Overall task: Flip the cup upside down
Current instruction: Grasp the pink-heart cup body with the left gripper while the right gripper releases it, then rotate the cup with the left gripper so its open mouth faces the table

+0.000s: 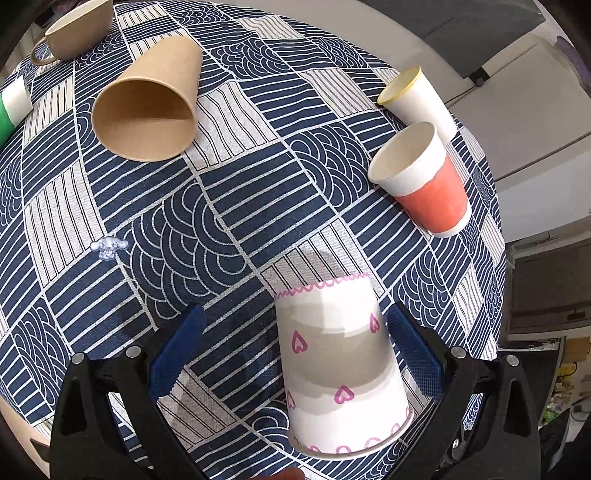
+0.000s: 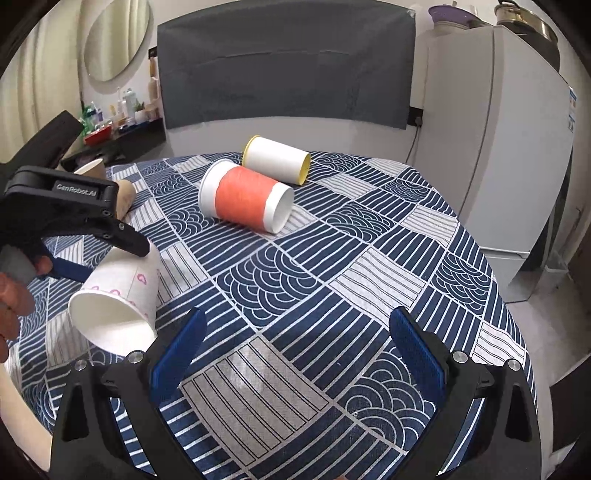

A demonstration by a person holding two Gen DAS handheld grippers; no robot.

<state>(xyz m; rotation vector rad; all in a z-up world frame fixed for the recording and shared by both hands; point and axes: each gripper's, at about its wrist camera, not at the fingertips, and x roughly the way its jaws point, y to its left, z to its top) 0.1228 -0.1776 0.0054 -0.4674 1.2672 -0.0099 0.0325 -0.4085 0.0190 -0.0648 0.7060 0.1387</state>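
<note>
Left gripper point(image 1: 295, 354) spread around the tipped, apparently empty heart cup point(image 1: 340, 369); right gripper point(image 2: 295, 354) spread, empty.

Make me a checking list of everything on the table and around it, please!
Surface: round table, blue-and-white patterned cloth.
Job's things: heart cup lying on its side between the left gripper's open fingers, not clamped.
Clutter: brown cup, orange cup, yellow-rimmed cup, all on their sides; beige mug upside down; small sparkly charm.
Grippers: right gripper open, holding nothing.
Cables: wall plug and cord.
Surroundings: fridge, round mirror, grey cloth.
</note>
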